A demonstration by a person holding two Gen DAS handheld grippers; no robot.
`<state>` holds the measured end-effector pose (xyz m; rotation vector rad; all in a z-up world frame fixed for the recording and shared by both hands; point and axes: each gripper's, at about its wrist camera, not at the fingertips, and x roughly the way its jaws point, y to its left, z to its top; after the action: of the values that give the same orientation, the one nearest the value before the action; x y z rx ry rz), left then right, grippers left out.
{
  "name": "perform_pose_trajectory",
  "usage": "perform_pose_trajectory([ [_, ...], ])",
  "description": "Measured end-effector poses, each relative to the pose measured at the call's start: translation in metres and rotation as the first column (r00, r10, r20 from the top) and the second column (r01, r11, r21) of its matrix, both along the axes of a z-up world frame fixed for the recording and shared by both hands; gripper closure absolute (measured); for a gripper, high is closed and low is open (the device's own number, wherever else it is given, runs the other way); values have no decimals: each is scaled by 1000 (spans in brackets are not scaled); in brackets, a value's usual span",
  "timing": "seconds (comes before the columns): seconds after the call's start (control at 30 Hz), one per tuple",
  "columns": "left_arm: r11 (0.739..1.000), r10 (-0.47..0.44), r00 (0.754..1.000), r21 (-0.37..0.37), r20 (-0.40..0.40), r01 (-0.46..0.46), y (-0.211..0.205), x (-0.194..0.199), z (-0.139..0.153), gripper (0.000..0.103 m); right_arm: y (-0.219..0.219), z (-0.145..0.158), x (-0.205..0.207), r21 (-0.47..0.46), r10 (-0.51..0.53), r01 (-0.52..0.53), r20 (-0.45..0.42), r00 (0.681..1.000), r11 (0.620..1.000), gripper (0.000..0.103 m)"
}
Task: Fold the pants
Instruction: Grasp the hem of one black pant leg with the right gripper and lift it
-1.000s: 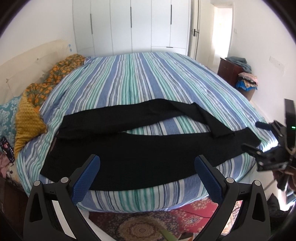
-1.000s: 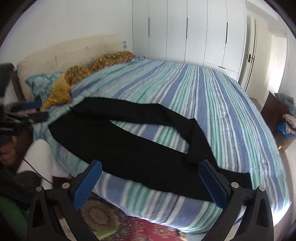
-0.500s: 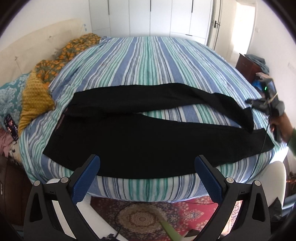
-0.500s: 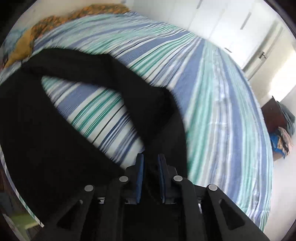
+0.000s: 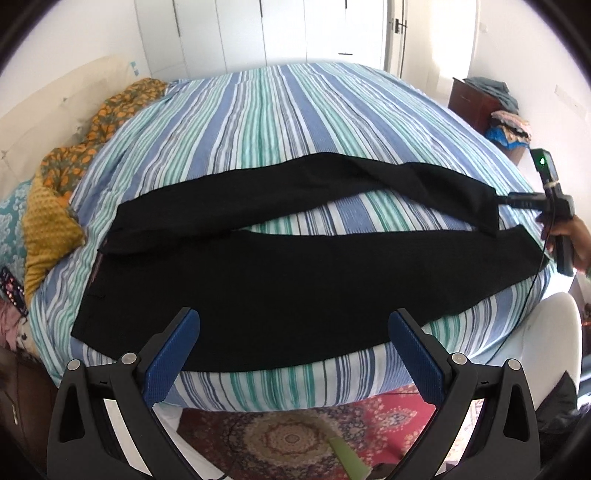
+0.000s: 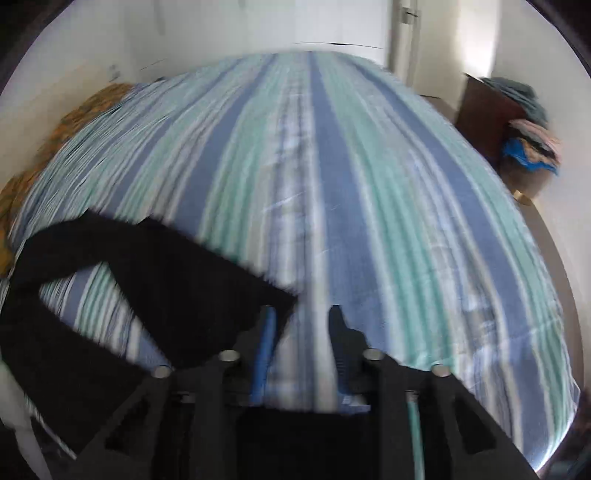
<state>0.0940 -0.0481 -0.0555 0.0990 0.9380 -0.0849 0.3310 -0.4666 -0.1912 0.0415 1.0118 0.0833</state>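
Observation:
Black pants (image 5: pixel 280 273) lie spread on the striped bed (image 5: pixel 266 122), waist at the left, both legs reaching right with a gap between them. My left gripper (image 5: pixel 291 354) is open and empty, above the bed's near edge in front of the near leg. My right gripper (image 6: pixel 301 332) shows at the right of the left wrist view (image 5: pixel 517 201), at the hem of the far leg (image 5: pixel 476 206). In the blurred right wrist view its fingers (image 6: pixel 266 339) stand a little apart, the far leg (image 6: pixel 177 291) just to their left, striped sheet between them.
Orange and yellow bedding (image 5: pixel 55 199) is bunched at the bed's left. A dark cabinet with piled clothes (image 5: pixel 495 107) stands at the right. White wardrobes (image 5: pixel 295 33) line the far wall. A patterned red rug (image 5: pixel 280 439) lies below the near edge.
My right gripper was shut on the far leg's hem half a second ago; its fingers now stand apart and the cloth lies to their left. The far leg's end has straightened out rightward.

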Motion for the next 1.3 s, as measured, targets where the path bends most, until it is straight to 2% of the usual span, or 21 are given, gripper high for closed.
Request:
perform_pose_trajectory([
  [0.03,1000,-3,1000,5,9,2,-2,0,2,1,23,-5,-13,6,72,-72,6,997,997,10],
  [0.07,1000,-4,1000,11,24,3,-3,-2,5,1,43,-8,-25,-4,125,-125,24,992,992,3],
  [0.17,1000,1,999,10,38,-1,-3,-5,7,1,85,-23,-48,-159,228,-217,59,972,963,4],
  [0.23,1000,6,1000,-3,18,-6,-1,-3,3,1,103,-41,-45,-298,316,-292,32,948,909,8],
  [0.27,1000,9,1000,-9,8,-9,0,-2,1,1,107,-52,-37,-364,356,-335,-9,934,869,15],
  [0.33,1000,21,1000,-13,-6,-21,3,-2,-3,1,114,-77,-28,-468,388,-380,-84,918,798,50],
  [0.37,1000,29,1000,-8,-11,-29,4,-1,-5,1,110,-84,-25,-483,383,-382,-102,918,788,89],
  [0.4,999,38,999,-1,-13,-38,6,-2,-5,1,107,-82,-19,-476,368,-376,-115,923,795,94],
  [0.47,999,52,999,4,-7,-52,10,-3,-6,1,94,-50,-8,-375,324,-333,-89,942,865,95],
  [0.53,998,63,998,-10,-16,-63,13,-1,-10,1,72,6,4,-250,274,-274,-34,961,929,95],
  [0.6,997,62,997,-41,-40,-64,13,5,-15,1,45,61,27,-159,217,-211,18,976,964,95],
  [0.67,996,43,996,-73,-72,-48,6,12,-21,1,21,100,64,-135,163,-154,53,985,979,95],
  [0.73,997,20,997,-66,-78,-25,-4,15,-20,1,-9,107,117,-70,111,-112,-21,994,991,92],
  [0.8,999,1,999,-40,-54,-4,-13,13,-14,1,-47,91,161,-23,-14,12,-87,996,1000,83],
  [0.87,1000,-9,1000,-10,-25,9,-16,7,-9,1,-79,71,175,-82,-171,165,-71,983,983,81],
  [0.9,1000,-10,1000,3,-18,10,-16,5,-10,1,-93,56,173,-68,-224,219,-85,971,973,81],
  [1.03,1000,-1,996,3,-84,2,-12,12,-27,1,-140,-4,128,155,-352,371,-136,926,916,81],
  [1.13,1000,-9,990,-22,-137,6,-16,22,-37,1,-149,-57,100,425,-356,416,-215,909,804,81],
  [1.2,1000,-18,991,-5,-129,18,-23,23,-35,1,-149,-82,90,530,-379,447,-240,894,720,80],
  [1.23,1000,-21,992,7,-122,22,-26,23,-33,1,-148,-89,87,556,-397,463,-245,885,690,77],
  [1.3,999,-22,994,21,-111,25,-28,21,-30,1,-146,-106,91,588,-440,496,-250,862,639,43],
])
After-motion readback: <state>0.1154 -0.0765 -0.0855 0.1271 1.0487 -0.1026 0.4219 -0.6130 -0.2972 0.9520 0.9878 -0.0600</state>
